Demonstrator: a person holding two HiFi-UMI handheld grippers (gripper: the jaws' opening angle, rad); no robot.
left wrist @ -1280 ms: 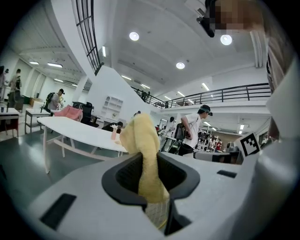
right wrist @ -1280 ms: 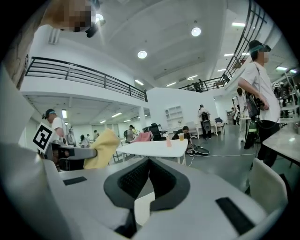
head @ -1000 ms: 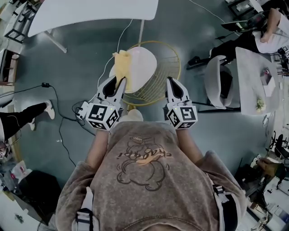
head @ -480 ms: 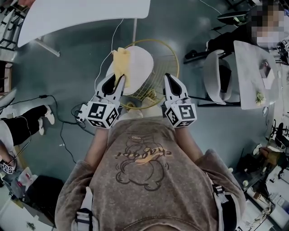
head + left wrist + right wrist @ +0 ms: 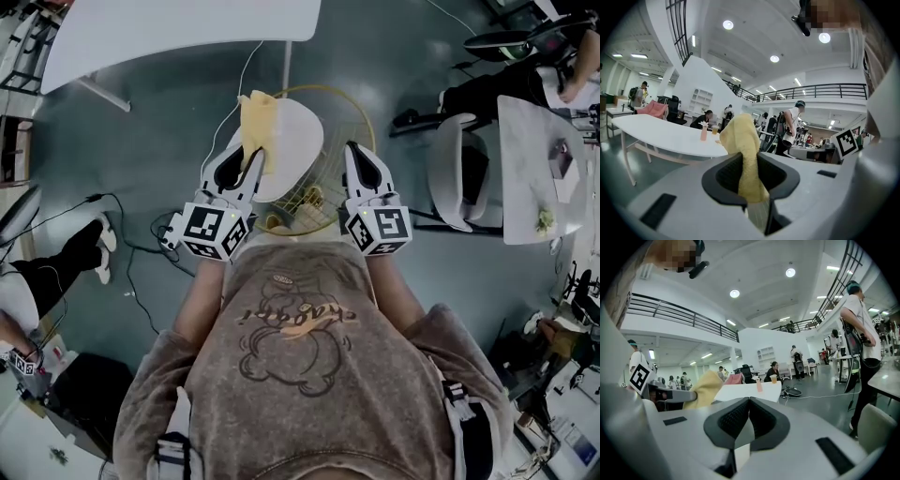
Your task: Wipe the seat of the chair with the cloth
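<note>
The left gripper (image 5: 244, 164) is clenched on the yellow cloth (image 5: 260, 120), which sticks out of its jaws and shows over the left edge of the white seat (image 5: 300, 141) of the gold-wire chair (image 5: 352, 117). The right gripper (image 5: 360, 161) is at the chair's right side, its jaws pressed together on nothing.

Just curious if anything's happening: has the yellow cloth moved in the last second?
Yes, slightly: the cloth has shifted away from the person, its tip now at the far rim of the seat.
</note>
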